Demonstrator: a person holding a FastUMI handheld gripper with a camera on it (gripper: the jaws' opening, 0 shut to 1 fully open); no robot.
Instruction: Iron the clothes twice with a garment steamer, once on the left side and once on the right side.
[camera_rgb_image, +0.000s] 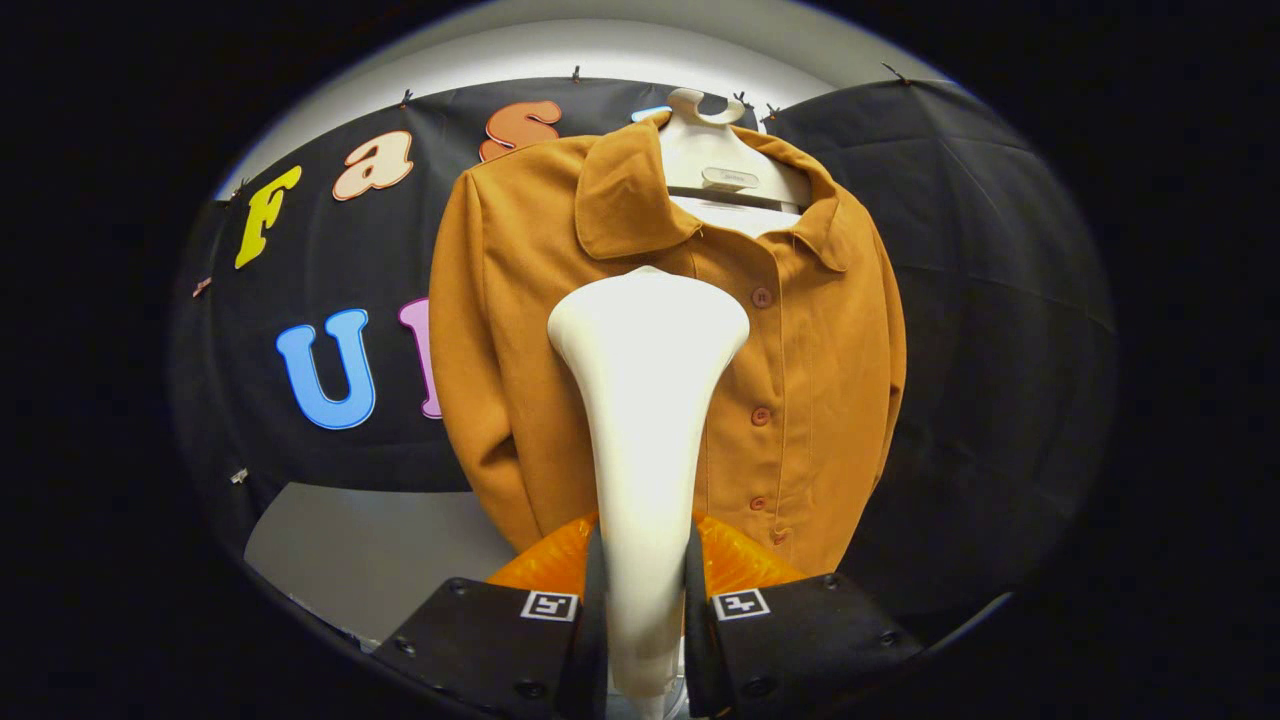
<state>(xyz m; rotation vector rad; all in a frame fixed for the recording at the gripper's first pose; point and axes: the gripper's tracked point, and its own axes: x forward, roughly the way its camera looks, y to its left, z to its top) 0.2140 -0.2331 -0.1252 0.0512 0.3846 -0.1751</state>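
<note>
Both fingers of the gripper (645, 640) are pressing on the narrow handle of the steamer (648, 400), one on each side, so the claw is clenched and grasping the tool. The steamer is rising straight ahead from between the fingers toward twelve o'clock, its handle widening into a broad head at the top.

The jacket (690, 340) is hanging on a hanger (725, 170) directly beyond the steamer, buttoned down the front. The steamer head is sitting in front of the chest, just to the nine o'clock side of the button row (762, 410) (whether it is touching the cloth cannot be told, since only the back of the head is facing the camera).

Progress, as a judgement: the tool is in hand and is being presented to the garment, so the pick-up is done. No steam is showing, and the cloth is giving no sign of which passes are complete. By its position the head is looking set for the left-side stroke; at least the right side, toward three o'clock past the buttons, is probably outstanding
</note>
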